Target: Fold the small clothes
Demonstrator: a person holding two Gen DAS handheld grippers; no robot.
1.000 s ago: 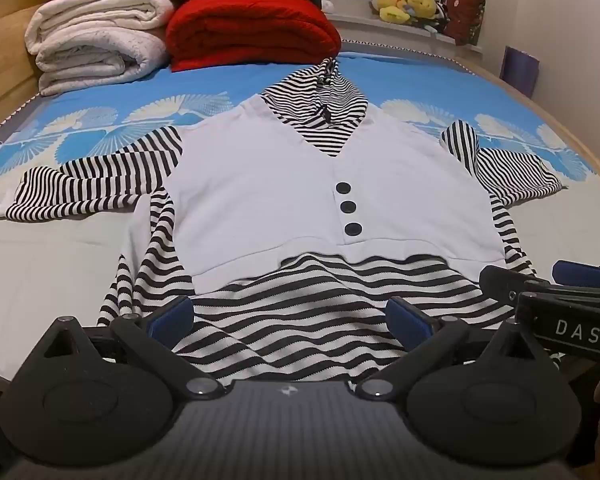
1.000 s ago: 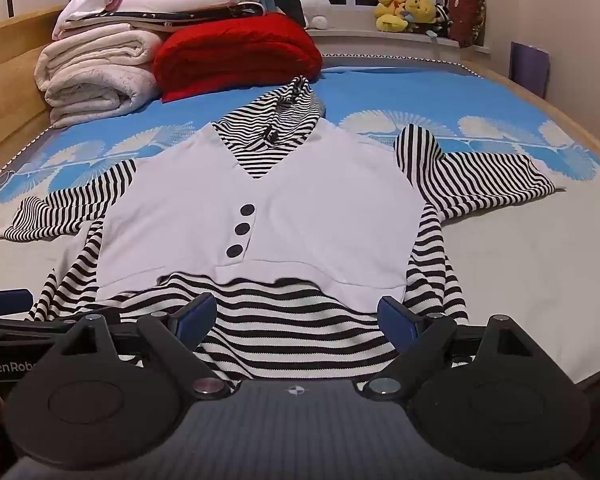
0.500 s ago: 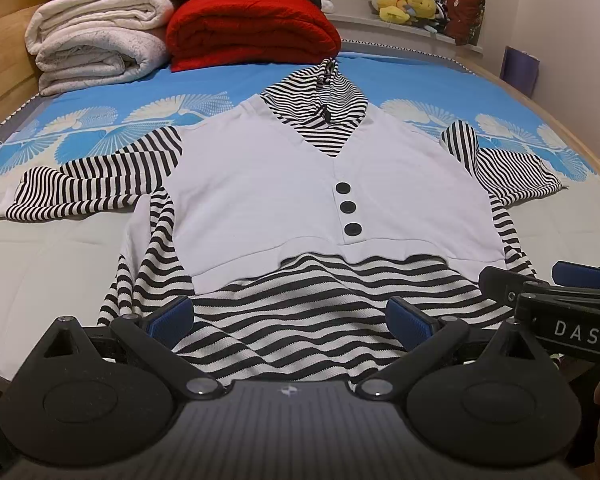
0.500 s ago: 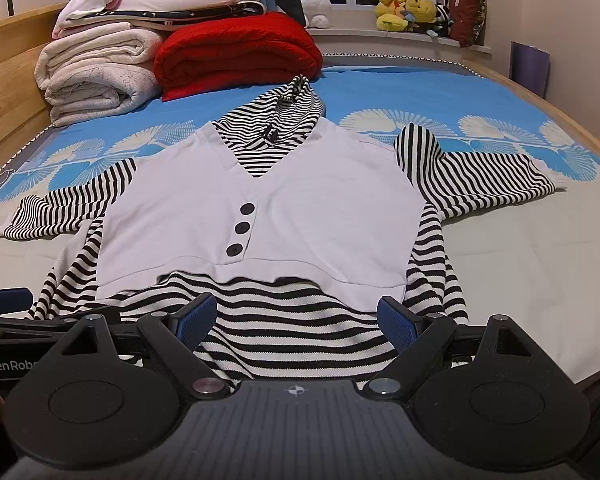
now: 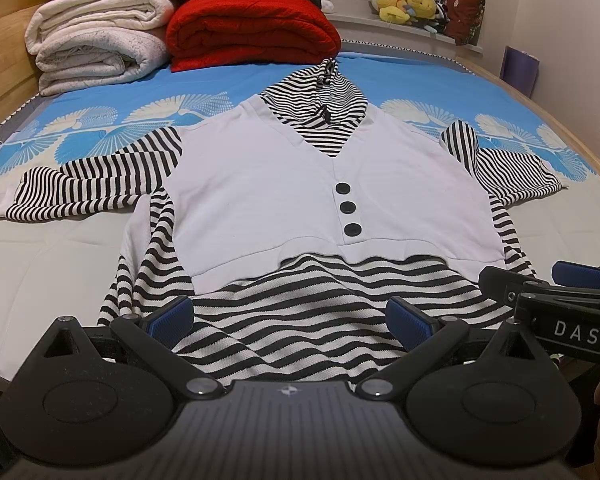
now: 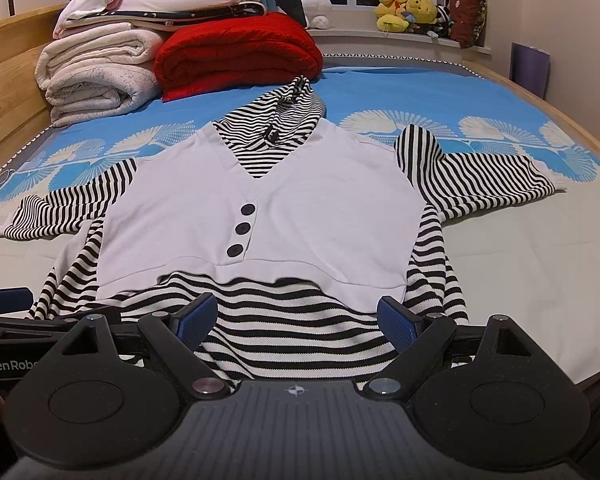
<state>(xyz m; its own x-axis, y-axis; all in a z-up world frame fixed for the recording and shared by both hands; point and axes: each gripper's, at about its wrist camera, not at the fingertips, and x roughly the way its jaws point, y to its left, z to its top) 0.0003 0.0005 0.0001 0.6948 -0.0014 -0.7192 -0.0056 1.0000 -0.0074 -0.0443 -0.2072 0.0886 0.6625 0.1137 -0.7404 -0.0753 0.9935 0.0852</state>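
Striped hooded top [image 5: 320, 184] spread flat on the bed [image 5: 40, 248]
Left gripper [image 5: 290, 318] and right gripper [image 6: 298, 316] both gape over its hem; neither holds anything

Both wrist views sit low at the bed's [image 5: 40, 280] near edge, side by side, facing the far window, sharing the striped top [image 5: 324, 184] close ahead.
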